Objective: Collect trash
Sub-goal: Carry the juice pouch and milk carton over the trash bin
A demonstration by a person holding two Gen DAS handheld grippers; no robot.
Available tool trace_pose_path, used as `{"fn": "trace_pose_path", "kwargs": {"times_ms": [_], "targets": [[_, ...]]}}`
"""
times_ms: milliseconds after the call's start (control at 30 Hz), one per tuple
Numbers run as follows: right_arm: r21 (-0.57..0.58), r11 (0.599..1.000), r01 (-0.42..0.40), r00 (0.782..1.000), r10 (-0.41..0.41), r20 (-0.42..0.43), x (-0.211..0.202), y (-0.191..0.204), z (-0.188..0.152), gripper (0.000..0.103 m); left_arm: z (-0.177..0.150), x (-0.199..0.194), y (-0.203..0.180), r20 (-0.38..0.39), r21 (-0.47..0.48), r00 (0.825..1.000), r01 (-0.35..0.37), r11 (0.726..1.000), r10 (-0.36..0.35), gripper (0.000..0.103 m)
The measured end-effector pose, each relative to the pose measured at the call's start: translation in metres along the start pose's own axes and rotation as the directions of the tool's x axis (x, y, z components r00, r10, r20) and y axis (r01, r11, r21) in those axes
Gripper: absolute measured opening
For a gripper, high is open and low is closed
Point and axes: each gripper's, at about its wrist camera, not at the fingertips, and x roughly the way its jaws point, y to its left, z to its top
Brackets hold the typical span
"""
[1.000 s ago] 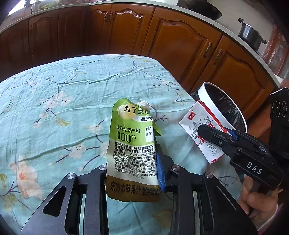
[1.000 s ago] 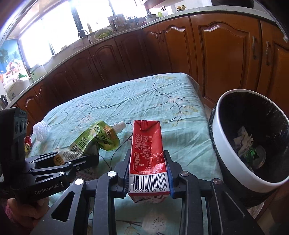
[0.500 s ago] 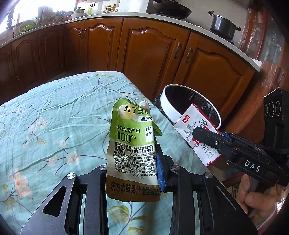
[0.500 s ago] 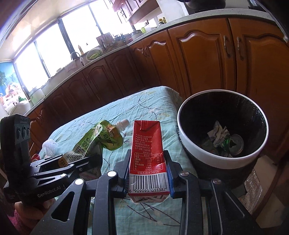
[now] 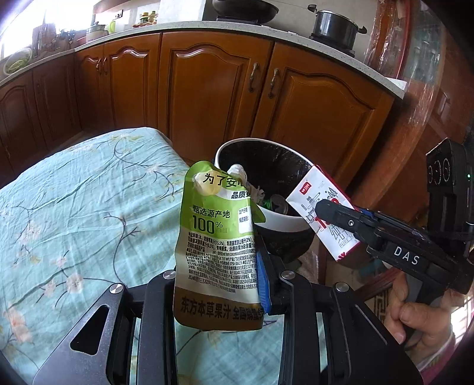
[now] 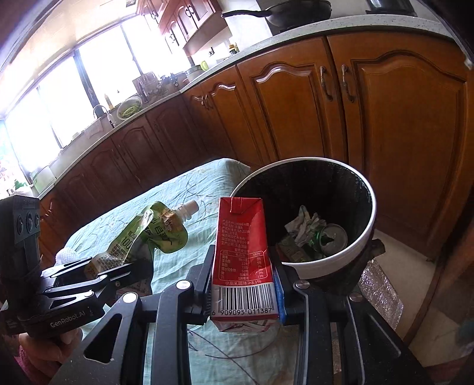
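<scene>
The green juice pouch (image 5: 217, 242) stands upright, clamped between the fingers of the left gripper (image 5: 219, 284), its white spout (image 5: 237, 171) at the top and its lower edge hanging below the pads. It is held in the air over the far corner of the table (image 5: 74, 213), just short of the rim of the trash bin (image 5: 281, 225). Just to its right the red and white milk carton (image 6: 244, 260) is pinched by the right gripper (image 6: 244, 284), barcode side toward the right wrist camera, folded top upward; from the left wrist camera its white face shows, tilted, beside the bin's near rim. The bin, white outside with a black liner, stands on the floor against the table's corner and holds crumpled paper (image 6: 303, 225) and a crushed green can (image 6: 328, 238). The table carries a teal cloth with a branch and blossom print. A hand (image 5: 414, 317) grips the right gripper's handle. Behind run brown wooden cabinets (image 5: 213, 86) under a pale worktop (image 5: 296, 38), where a dark pot (image 5: 333, 26) and a frying pan (image 6: 296, 11) sit.
</scene>
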Motion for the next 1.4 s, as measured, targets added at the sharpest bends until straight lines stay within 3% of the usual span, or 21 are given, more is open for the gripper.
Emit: {"fn": "trace_pose_path", "kwargs": {"times_ms": [467, 800, 1400], "targets": [[0.036, 0.996, 0.078, 0.997, -0.078, 0.016, 0.004, -0.037, 0.02, 0.032, 0.033, 0.033, -0.03, -0.026, 0.072, 0.999, 0.032, 0.997, -0.03, 0.028], [0.053, 0.993, 0.108, 0.994, -0.107, -0.017, 0.027, -0.055, 0.031, 0.032, 0.056, 0.065, -0.047, -0.073, 0.113, 0.996, 0.051, 0.992, -0.043, 0.028], [0.037, 0.986, 0.16, 0.985, -0.157, -0.066, 0.053, -0.068, 0.045, 0.032, 0.071, 0.104, -0.056, -0.132, 0.146, 0.991, 0.027, 0.989, -0.007, 0.028]]}}
